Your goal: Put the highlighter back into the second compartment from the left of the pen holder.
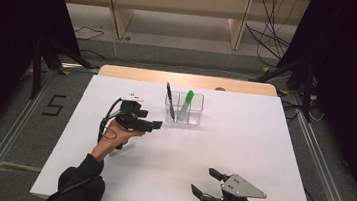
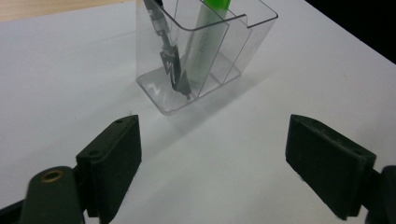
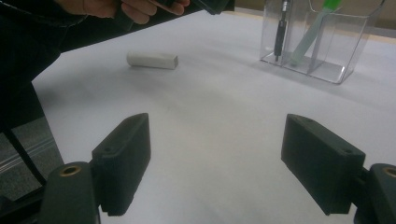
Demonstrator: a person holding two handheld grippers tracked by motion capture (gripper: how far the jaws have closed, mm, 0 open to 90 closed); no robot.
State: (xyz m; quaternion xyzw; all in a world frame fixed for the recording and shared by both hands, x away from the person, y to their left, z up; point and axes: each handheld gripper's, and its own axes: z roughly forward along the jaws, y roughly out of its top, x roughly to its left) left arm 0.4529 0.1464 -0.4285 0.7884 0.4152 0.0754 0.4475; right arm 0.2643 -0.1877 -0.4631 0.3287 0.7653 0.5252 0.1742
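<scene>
White bench [image 1: 241, 152]; clear three-slot holder [image 2: 205, 60] toward its far middle, black pen [image 2: 170, 56] and green-capped marker [image 2: 205, 32] leaning inside. White eraser [image 3: 152, 60] beneath left hand-held gripper [image 1: 156, 125], jaws spread, empty, nothing blocking. Right hand-held gripper [image 1: 205, 181] spread, near edge.

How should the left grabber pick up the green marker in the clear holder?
Probably grip the green marker by its green cap end, coming down from above. It leans in the clear holder, whose walls and dividers cover its white barrel, so only the top pokes above the rim. The black pen stands in the next compartment, so the open left gripper should close across the cap, clear of it.
</scene>
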